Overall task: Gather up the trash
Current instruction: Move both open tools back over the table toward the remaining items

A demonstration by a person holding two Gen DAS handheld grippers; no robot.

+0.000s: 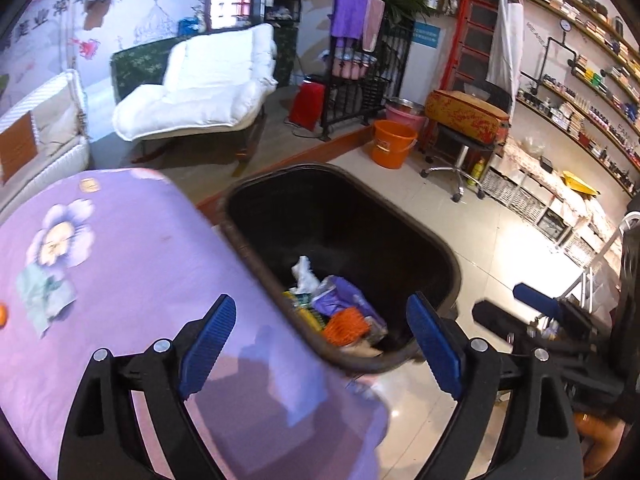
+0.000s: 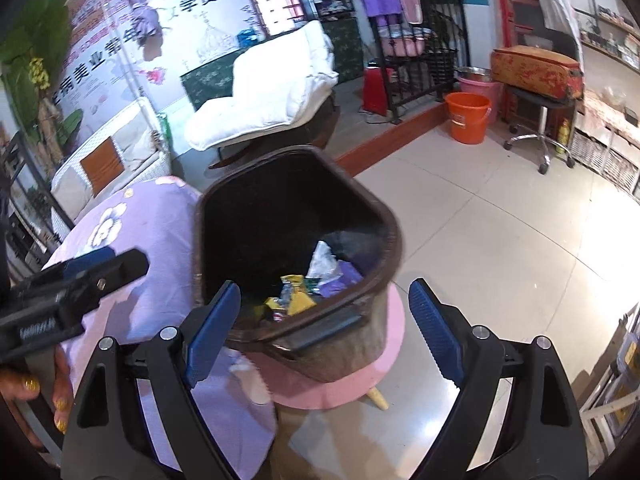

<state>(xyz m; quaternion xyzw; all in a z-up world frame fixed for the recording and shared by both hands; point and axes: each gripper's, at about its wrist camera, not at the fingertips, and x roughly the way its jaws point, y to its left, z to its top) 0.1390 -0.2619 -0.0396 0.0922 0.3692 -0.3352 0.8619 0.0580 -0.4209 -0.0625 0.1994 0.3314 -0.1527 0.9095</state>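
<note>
A dark brown trash bin (image 1: 436, 248) (image 2: 380, 216) stands on a pink stool (image 2: 384, 364) beside a table with a purple flowered cloth (image 1: 132, 248) (image 2: 160, 300). Inside lie a white crumpled tissue (image 1: 305, 272) (image 2: 322, 258), purple wrapper (image 1: 344, 296), orange net (image 1: 346, 324) and yellow wrappers (image 2: 298, 300). My left gripper (image 1: 320, 338) hovers open over the bin's near rim, nothing between its blue pads. My right gripper (image 2: 324, 330) is also open above the near rim, empty. On the cloth remain a pale green paper scrap (image 1: 44, 296) and an orange piece (image 1: 2, 314) at the left edge.
A white cushioned lounge chair (image 1: 200, 92) stands behind the table. An orange bucket (image 1: 392, 142), pink basin (image 1: 406, 114) and wheeled stool with a red case (image 1: 464, 116) sit on the tiled floor. Shelves line the right wall. A hand with yellow nails (image 2: 40, 396) holds the left gripper.
</note>
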